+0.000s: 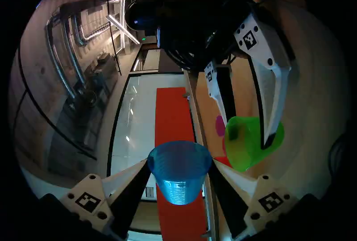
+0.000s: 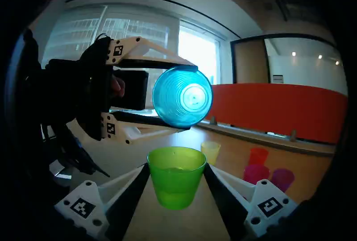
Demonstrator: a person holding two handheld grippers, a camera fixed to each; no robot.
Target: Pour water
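Two cups are in play. The left tool (image 1: 179,164) pinches the blue cup (image 1: 179,180) between both fingers (image 1: 125,178) at the lower centre of the left gripper view. The right tool (image 2: 176,168) pinches the green cup (image 2: 176,187) in the same way at the lower centre of the right gripper view. There the blue cup lies on its side just above the upright green cup, without touching it. I judge that the step in hand is the pour from blue into green. I cannot make out a stream of water.

To do it well, the right tool should hold the green cup level and quiet under the low edge of the blue rim. The left tool should roll slowly, so that the water falls inside and not on the table (image 2: 232,149). Both grips need to be firm, because thin plastic probably slips or bends.

The right gripper view gives the vertical line-up of the two cups. It also gives a yellow cup (image 2: 210,151), an orange cup (image 2: 258,155), a pink cup (image 2: 255,173) and a purple cup (image 2: 282,178) on the table at the lower right. The left gripper view gives the room turned sideways, with a red partition (image 1: 172,116) running from top to bottom. This tells how far the left tool is rolled. It also gives the green cup from the side, right of centre.
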